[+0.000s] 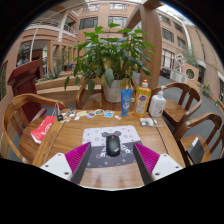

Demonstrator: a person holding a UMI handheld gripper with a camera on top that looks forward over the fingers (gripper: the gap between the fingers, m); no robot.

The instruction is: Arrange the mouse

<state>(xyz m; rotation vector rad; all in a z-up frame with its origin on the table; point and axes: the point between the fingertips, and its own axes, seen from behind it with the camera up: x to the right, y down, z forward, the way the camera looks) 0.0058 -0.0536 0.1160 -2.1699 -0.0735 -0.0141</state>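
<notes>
Sitting low in the centre of the frame, the dark mouse (113, 146) rests on a pale patterned mat (110, 136) on the wooden tabletop (75, 135). The hand-held gripper (113, 157) is spread wide, its magenta pads (78, 158) at the lower left and lower right of the mouse with a gap on each side, so the mouse stands between them on its own. Above the mat, in mid-frame, stand a potted plant (108, 55), a blue bottle (127, 99), a yellow box (142, 99) and a white jug (158, 103). A red packet (43, 128) lies at left. Wooden chairs (18, 125) flank the tabletop.
</notes>
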